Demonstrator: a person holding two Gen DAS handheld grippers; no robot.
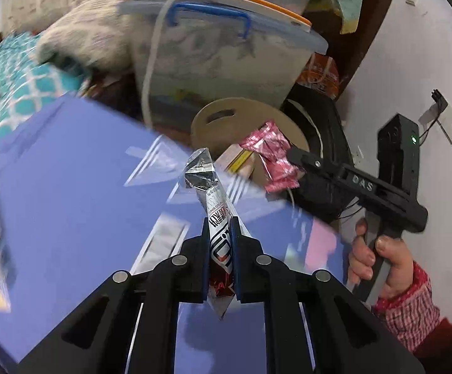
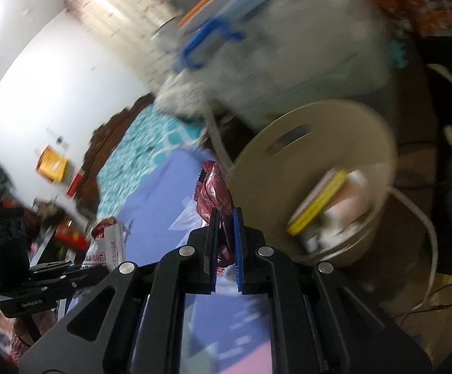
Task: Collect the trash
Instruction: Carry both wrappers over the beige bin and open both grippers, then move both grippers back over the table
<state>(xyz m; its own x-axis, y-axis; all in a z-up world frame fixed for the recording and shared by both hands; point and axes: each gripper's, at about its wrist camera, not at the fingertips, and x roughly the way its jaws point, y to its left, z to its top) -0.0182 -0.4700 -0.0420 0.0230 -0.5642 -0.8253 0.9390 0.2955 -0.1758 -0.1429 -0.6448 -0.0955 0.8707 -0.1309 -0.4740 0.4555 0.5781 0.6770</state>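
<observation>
Two grippers each carry a piece of trash above a purple-blue surface printed with pale shapes; whether it is a table or a mat I cannot tell. Nearest in the left wrist view, the left gripper has its blue-lined jaws pressed together on a long silver and white snack wrapper, which stands up between them, its crumpled foil end pointing away and its lower corner hanging beneath the jaws. To the right, a hand in a red checked sleeve holds the handle of the right gripper, whose tip pinches a pink patterned wrapper. In the right wrist view the same gripper clamps that wrapper, here dark red and crinkled, held just beside the rim of a round tan bin.

That bin has a slot handle cut in its wall and holds a yellow-edged box among other blurred contents. Behind it stands a clear storage box with a blue handle and an orange-edged lid, a white cable hanging across its front. A speckled pillow and a teal patterned bedspread lie to the left, and a white wall with a socket rises to the right.
</observation>
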